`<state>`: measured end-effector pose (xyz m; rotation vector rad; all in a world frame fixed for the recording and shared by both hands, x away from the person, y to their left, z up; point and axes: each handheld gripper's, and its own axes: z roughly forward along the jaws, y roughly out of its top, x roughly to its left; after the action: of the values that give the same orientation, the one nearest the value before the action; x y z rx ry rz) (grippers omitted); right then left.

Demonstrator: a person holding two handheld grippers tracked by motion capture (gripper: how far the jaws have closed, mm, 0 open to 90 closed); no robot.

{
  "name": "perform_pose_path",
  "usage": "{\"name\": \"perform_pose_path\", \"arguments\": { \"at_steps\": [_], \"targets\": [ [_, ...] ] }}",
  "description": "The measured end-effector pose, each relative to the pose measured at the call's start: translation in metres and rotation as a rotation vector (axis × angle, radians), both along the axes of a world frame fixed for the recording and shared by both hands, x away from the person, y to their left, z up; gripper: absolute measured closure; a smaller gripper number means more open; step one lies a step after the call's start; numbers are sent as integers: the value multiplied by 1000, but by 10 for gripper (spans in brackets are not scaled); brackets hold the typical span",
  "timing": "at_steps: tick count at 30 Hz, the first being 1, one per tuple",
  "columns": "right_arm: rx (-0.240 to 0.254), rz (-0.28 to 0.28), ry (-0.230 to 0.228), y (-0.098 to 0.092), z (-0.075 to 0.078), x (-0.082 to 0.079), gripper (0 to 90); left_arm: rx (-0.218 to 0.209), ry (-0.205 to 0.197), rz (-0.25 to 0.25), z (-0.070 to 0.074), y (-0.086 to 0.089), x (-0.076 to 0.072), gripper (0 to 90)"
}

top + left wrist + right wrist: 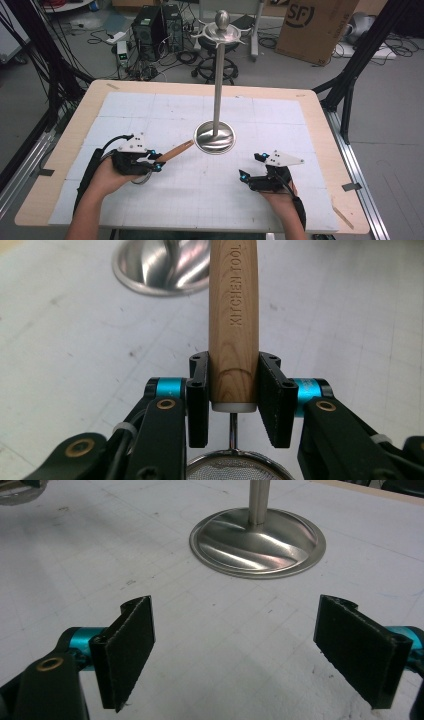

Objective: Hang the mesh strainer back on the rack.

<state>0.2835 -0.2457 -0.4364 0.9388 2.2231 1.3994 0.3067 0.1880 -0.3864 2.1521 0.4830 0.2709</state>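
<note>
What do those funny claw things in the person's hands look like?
Each gripper, left and right, is black with two flat jaws faced in dark pads. Bright blue rings sit at the jaw joints, with brass-coloured rivets on the linkage arms. A pale three-cornered plate tops each one, and a black cable trails back.

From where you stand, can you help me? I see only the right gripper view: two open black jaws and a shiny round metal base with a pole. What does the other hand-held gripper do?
Observer: The left hand-held gripper is shut on a light wooden handle stamped KITCHEN TOOL.
Operator: Which tool is it?
Observer: A fine metal mesh strainer sits at the handle's near end, below the jaws.
Operator: How high is the pole?
Observer: The tall steel stand ends in curved hooks under a round knob.
Operator: Where does the handle point?
Observer: Toward the stand's base, with its tip close beside it.
</note>
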Motion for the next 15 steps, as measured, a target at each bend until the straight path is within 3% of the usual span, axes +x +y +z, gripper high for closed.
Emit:
{"name": "perform_pose_path", "arguments": {
  "at_steps": [8, 12, 15],
  "targets": [
    [0, 1, 1, 0, 0, 0, 154, -98, -33, 50, -2, 10, 1, 687],
    [8, -7, 4, -1, 0, 0, 154, -160, -75, 44, 3, 14, -1, 687],
    [6, -9, 4, -2, -1, 1, 154, -207, -76, 33, 7, 15, 1, 687]
  ]
}}
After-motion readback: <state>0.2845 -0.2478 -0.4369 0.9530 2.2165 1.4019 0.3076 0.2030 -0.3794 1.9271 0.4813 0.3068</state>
